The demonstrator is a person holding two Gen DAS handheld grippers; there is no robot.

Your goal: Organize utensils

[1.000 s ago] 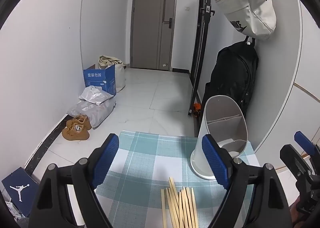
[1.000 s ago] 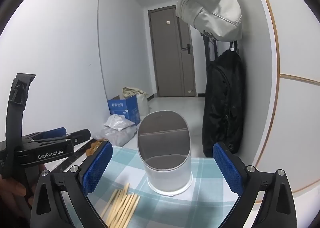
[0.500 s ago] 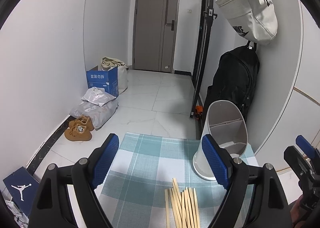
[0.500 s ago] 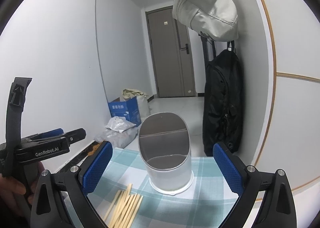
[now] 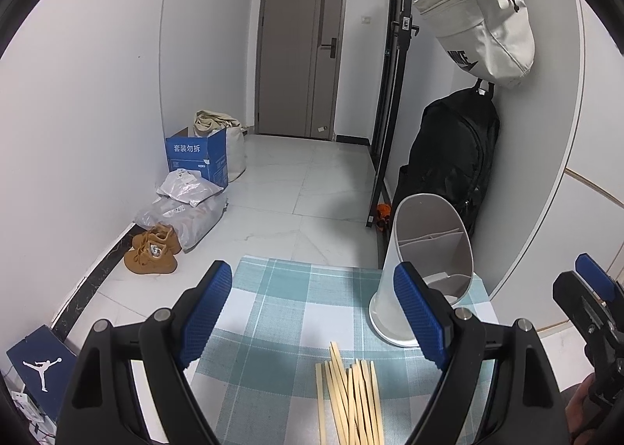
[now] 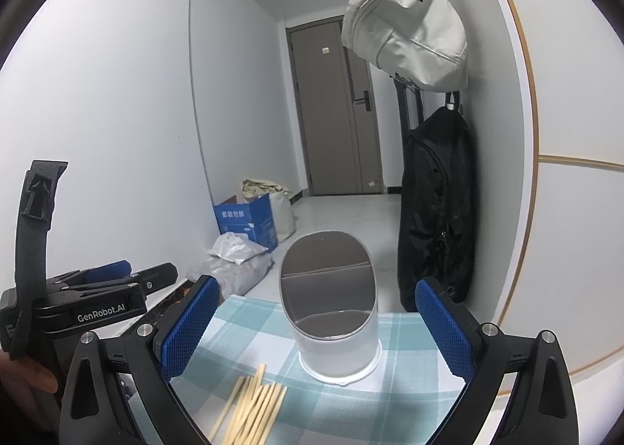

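Several pale wooden chopsticks (image 5: 351,398) (image 6: 253,406) lie in a loose bundle on a teal-and-white checked cloth (image 5: 273,312) (image 6: 401,390). A white utensil holder (image 5: 425,269) (image 6: 331,312) with an inner divider stands upright at the cloth's far right, beyond the chopsticks. My left gripper (image 5: 318,312) hangs open above the cloth, with the chopsticks low between its blue pads and nothing held. My right gripper (image 6: 318,322) is open too, framing the holder. Each gripper shows at the edge of the other's view, the right one (image 5: 589,296) and the left one (image 6: 109,289).
The cloth covers a small table whose far edge drops to a white tiled floor (image 5: 296,203). A black backpack (image 5: 452,156) and a cream bag (image 5: 483,27) hang on the right wall behind the holder. A blue box (image 5: 197,158), plastic bags and brown shoes (image 5: 152,254) line the left wall.
Both cameras have drifted slightly back and up, so the holder and chopsticks sit a little lower in view. Both grippers stay open and nothing on the cloth has moved.
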